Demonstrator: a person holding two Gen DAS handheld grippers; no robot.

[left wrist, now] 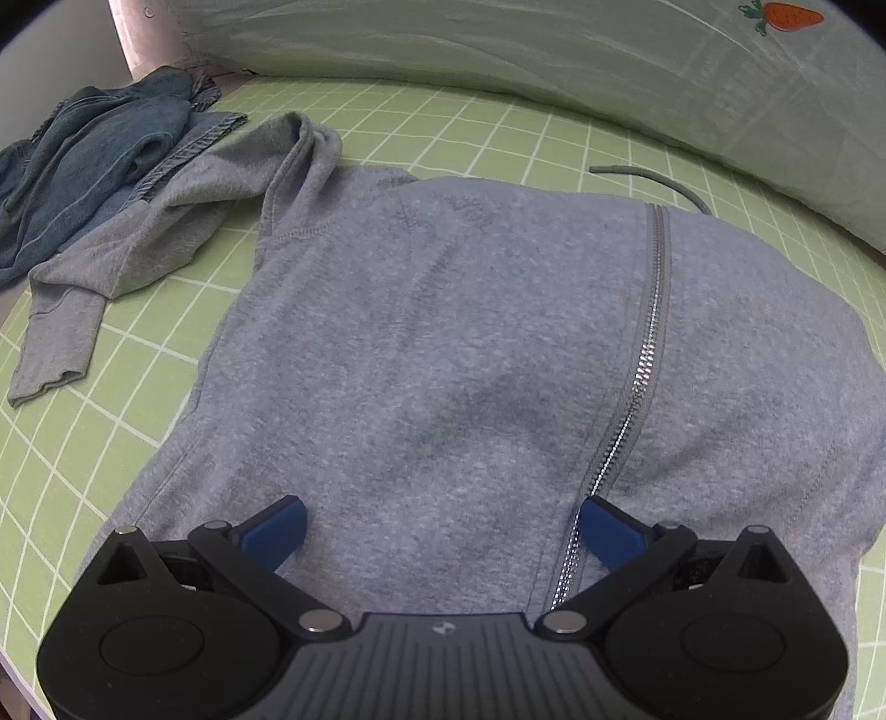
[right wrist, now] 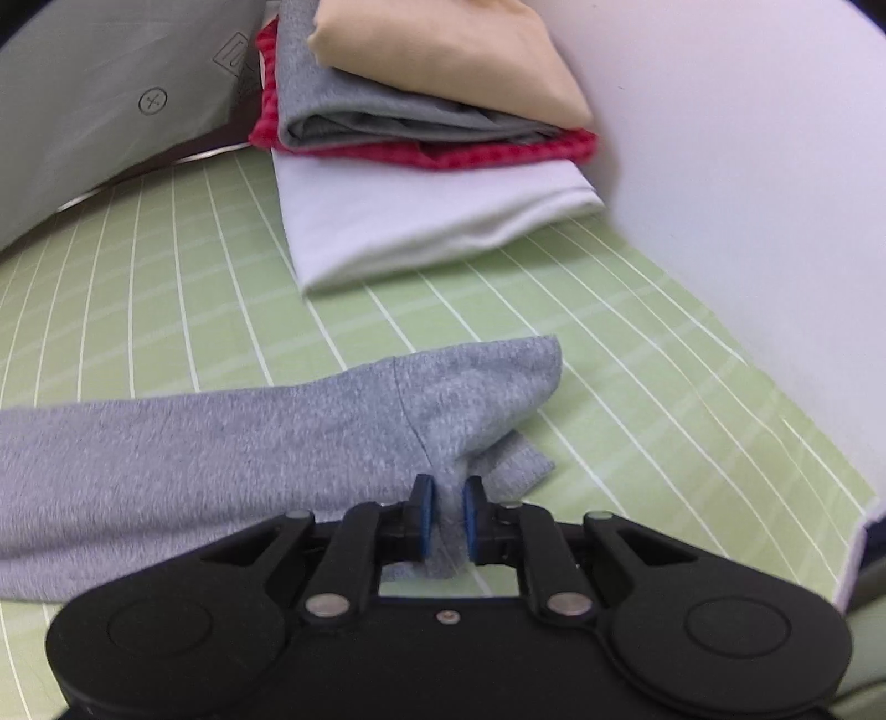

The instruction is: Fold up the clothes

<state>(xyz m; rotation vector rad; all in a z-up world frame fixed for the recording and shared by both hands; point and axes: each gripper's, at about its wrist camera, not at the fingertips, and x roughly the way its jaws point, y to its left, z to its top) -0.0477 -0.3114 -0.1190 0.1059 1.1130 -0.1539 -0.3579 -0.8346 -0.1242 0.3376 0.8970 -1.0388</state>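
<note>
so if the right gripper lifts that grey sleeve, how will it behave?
Likely floppy: the sleeve already bunches and creases where the right hand-held gripper pinches it. Probably not slippery, since the knit looks fleecy. It should drag the hoodie body along, and the zipper adds a little weight.

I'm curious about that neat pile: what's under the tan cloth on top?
Under the tan cloth lie a grey garment, then a red one, then a white one on the green mat. Whether anything is tucked between them is hidden.
</note>
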